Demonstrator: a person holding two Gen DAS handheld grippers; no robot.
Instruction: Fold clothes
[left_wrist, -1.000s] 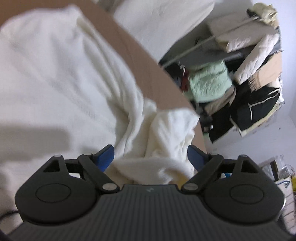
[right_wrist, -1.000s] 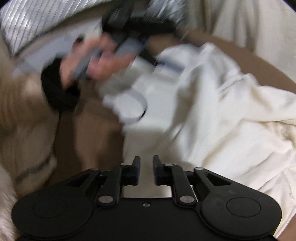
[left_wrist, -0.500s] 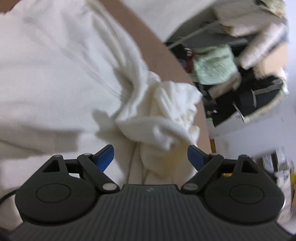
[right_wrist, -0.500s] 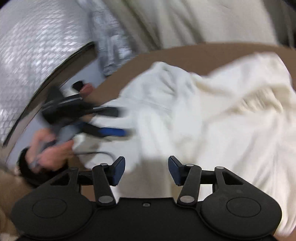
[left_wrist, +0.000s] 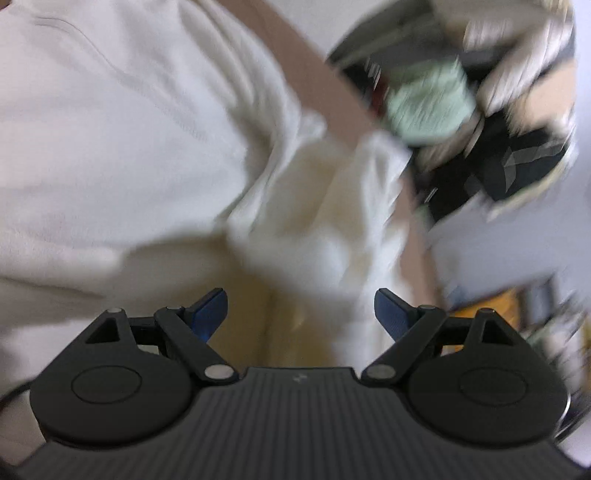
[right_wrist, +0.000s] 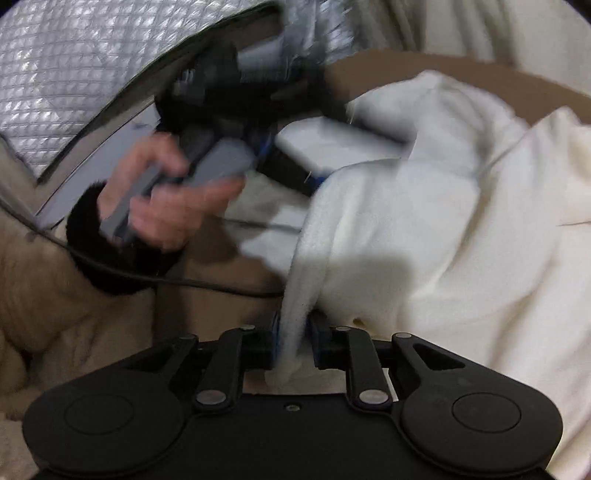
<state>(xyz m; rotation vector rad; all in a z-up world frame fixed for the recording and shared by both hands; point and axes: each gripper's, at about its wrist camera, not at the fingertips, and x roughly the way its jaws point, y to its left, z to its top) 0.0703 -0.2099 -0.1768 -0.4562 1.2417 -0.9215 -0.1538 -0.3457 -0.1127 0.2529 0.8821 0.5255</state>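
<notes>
A cream-white fleece garment (left_wrist: 122, 140) lies crumpled on a brown table (left_wrist: 295, 62). My left gripper (left_wrist: 301, 310) is open and empty, just above a bunched part of the garment. In the right wrist view the garment (right_wrist: 461, 229) spreads to the right. My right gripper (right_wrist: 293, 332) is shut on a fold of the garment's edge. The left gripper in the person's hand (right_wrist: 166, 192) shows blurred at the upper left of that view.
A pile of clothes (left_wrist: 461, 110), green, black and beige, lies beyond the table's right edge. A silver quilted surface (right_wrist: 74, 74) is at the far left of the right wrist view. A black cable (right_wrist: 184, 282) runs across the table.
My right gripper was open half a second ago and has shut on the garment's edge. The left gripper has shifted over the bunched fabric and stays open.
</notes>
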